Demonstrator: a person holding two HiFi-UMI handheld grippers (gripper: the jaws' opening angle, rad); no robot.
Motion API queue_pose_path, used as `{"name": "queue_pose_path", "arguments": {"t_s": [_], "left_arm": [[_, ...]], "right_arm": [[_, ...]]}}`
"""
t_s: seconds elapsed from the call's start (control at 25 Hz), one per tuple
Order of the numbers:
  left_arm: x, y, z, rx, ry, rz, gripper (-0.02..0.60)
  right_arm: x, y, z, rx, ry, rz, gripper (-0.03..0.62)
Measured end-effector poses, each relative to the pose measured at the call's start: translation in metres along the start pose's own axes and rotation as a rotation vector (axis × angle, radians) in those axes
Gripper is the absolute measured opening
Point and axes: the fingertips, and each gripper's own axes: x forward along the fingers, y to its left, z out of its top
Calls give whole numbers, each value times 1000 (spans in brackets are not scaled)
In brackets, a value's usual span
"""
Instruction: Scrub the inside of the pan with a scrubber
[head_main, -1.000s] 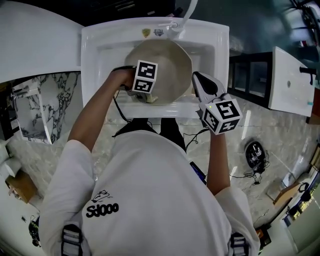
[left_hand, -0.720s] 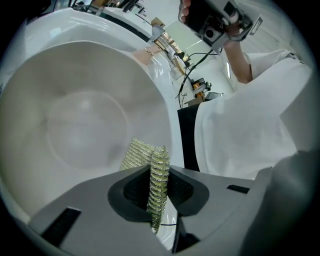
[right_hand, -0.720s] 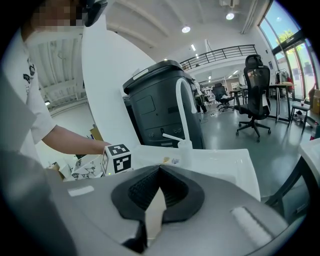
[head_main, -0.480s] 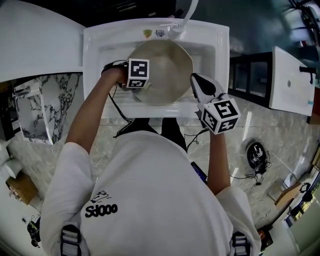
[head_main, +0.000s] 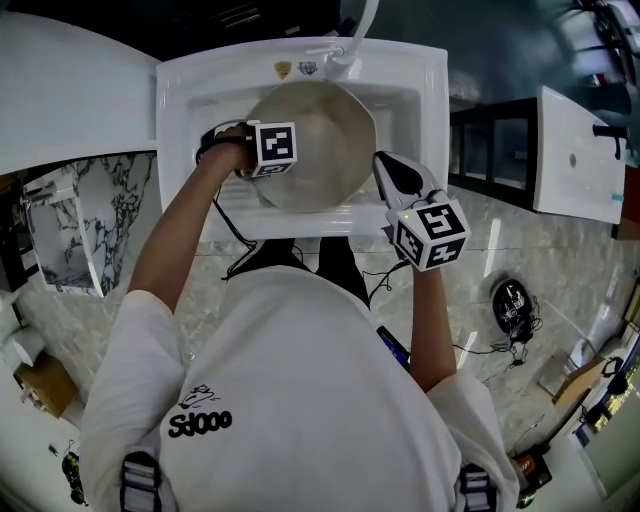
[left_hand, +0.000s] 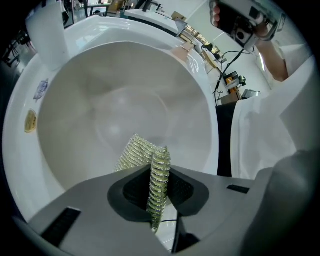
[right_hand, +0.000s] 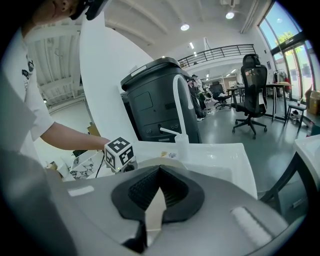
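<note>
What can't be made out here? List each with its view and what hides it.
Head view: scrubber, under the cube on the left gripper.
Left gripper view: sink stickers, too small to read.
Right gripper view: inside of the pan, blocked by the right gripper.

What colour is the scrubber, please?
The scrubber is pale yellow-green, shiny and ribbed; clearest in left gripper view.

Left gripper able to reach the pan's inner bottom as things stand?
Probably yes: the left gripper, shut on the scrubber, points into the pan with nothing between them; the right gripper holds the pan's edge.
</note>
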Motion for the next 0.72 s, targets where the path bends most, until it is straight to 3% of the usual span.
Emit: {"name": "queue_pose_path", "arguments": {"t_s": [0.4, 0.72], "left_arm": [[-8, 36, -3, -175, 42, 158, 63], [-8, 60, 7, -185, -6, 278, 63]], "right_arm": [[-6, -10, -6, 19, 4, -19, 9], [-12, -20, -15, 36, 13, -37, 9]]}}
